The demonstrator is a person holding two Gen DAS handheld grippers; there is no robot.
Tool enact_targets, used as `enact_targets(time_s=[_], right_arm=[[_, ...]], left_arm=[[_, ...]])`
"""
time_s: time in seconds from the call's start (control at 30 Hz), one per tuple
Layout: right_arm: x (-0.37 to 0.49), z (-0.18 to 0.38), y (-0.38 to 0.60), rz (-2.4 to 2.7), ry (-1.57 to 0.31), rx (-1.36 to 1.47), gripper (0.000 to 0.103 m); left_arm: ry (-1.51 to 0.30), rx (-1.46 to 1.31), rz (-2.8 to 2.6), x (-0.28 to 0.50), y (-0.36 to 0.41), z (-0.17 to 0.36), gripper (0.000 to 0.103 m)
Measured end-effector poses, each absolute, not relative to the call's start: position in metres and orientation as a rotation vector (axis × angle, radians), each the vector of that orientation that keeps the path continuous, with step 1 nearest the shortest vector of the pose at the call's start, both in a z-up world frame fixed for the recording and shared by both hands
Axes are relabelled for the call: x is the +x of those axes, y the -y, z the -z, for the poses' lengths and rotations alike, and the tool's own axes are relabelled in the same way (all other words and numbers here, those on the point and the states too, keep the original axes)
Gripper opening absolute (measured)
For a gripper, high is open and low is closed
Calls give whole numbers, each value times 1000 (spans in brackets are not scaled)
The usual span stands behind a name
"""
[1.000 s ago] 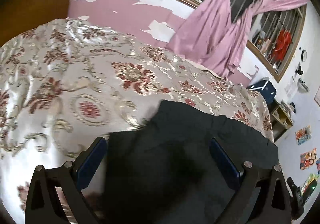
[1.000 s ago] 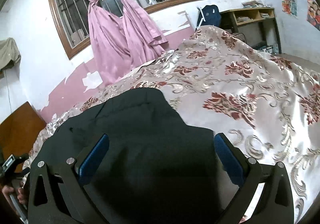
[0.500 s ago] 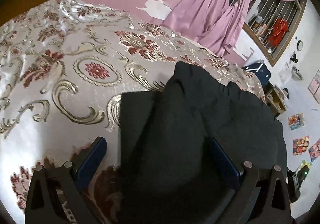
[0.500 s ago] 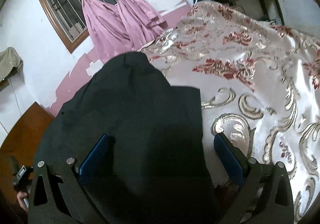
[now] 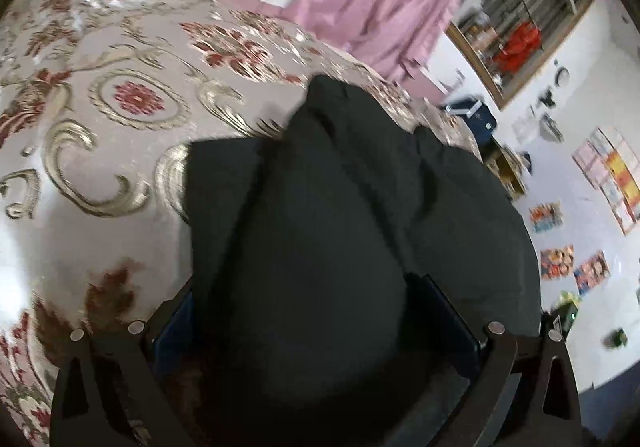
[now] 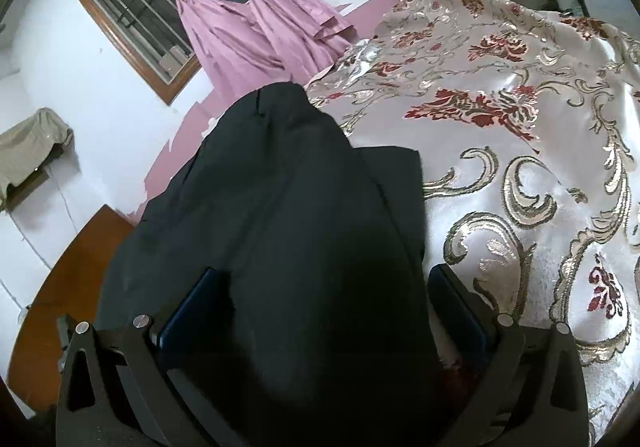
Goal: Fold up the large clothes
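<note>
Both grippers are sweeping the black garment (image 5: pixel 320 207) forward across the bedspread (image 5: pixel 100 127), doubling it over. Left gripper (image 5: pixel 316 311) and right gripper (image 6: pixel 324 303) are gaping wide with cloth between their fingers; whether they are pinching it is unclear.

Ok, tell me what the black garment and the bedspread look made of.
Black garment: matte woven cloth, perhaps cotton blend; no sheen, soft creases. Bedspread: glossy satin-like brocade, probably synthetic; bright highlights, with gold scrolls and red flowers apparently woven in.

Daylit fisheye views, left blurred, edges vignetted.
</note>
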State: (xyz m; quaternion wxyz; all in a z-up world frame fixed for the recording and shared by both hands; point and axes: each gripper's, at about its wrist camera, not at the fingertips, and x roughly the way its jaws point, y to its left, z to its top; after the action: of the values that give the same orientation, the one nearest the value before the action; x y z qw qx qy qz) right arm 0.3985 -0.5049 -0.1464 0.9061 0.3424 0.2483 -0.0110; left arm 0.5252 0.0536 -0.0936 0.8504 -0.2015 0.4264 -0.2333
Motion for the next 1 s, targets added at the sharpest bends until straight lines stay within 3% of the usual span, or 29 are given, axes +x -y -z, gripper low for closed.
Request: enact_targets(time_s=[0.33,0.53,1.0], right_arm=[[404,142,503,-169,-615,712,102],[413,143,495,-283,-719,686,102],[415,144,484,-249,-729,590,102]], left_arm=[[-1000,-357,530,523,-34,85,103],[-947,-305,481,516,-31,88,103],[-954,-318,513,519,-34,93,103]])
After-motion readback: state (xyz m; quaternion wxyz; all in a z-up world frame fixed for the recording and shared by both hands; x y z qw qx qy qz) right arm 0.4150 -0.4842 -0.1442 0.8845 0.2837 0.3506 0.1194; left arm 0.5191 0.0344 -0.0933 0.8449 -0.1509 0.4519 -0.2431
